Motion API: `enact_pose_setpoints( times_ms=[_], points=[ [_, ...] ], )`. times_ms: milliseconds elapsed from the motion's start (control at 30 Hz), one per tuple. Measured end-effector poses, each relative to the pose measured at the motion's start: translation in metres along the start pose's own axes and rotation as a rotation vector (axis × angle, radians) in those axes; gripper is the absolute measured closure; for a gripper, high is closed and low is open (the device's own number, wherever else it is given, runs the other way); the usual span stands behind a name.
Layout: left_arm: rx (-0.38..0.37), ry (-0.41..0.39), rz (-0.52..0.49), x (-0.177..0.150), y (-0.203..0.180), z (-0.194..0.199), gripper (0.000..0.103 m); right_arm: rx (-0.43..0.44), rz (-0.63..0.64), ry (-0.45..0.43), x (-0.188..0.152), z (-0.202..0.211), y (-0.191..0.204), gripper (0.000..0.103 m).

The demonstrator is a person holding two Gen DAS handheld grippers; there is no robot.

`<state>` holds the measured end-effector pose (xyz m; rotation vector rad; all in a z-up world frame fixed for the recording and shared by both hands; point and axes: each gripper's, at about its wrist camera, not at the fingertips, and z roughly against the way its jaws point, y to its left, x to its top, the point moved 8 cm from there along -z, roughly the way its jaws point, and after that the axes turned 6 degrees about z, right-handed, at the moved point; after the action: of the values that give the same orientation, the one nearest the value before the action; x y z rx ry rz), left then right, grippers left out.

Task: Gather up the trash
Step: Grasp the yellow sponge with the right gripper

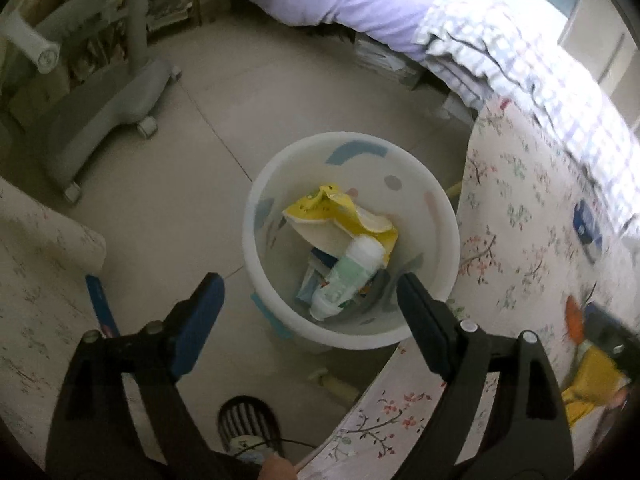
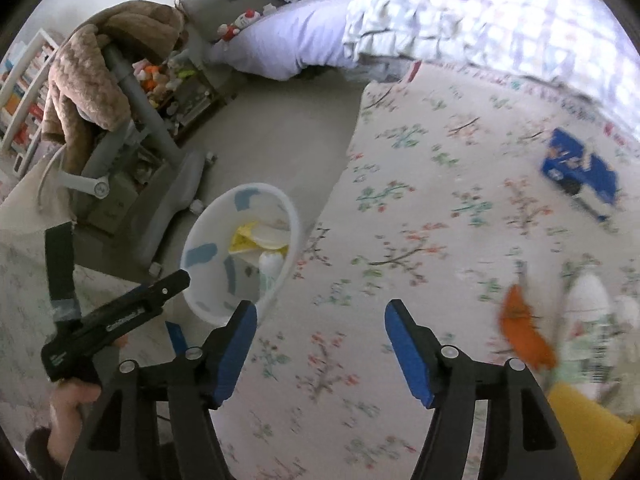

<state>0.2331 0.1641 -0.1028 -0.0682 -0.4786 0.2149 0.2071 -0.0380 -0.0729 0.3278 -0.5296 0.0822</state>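
Left gripper [image 1: 310, 300] poised above the white bin [image 1: 448, 216] at frame centre, jaws wide apart, nothing between them. In the bin: yellow wrapper [image 1: 340, 216] and a green-labelled bottle [image 1: 348, 276]. Right gripper [image 2: 320, 336] levelled over the floral cloth [image 2: 420, 208], jaws likewise spread and empty. At right of that view: orange scrap [image 2: 524, 332], white bottle [image 2: 584, 312], blue box [image 2: 580, 172] farther up.

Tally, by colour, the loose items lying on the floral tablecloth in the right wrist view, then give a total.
Blue: 1, the blue box
Orange: 1, the orange wrapper
White: 1, the white packet
Yellow: 1, the yellow item
Total: 4
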Motion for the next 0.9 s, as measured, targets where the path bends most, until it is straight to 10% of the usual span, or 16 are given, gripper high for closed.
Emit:
enact_pose_setpoints(
  times_ms=[900],
  points=[
    [-0.185,0.055,-0.185,-0.061,-0.101,0.046,0.001,-0.143,-0.014,-0.043,-0.064,0.133,-0.141,0.020]
  ],
)
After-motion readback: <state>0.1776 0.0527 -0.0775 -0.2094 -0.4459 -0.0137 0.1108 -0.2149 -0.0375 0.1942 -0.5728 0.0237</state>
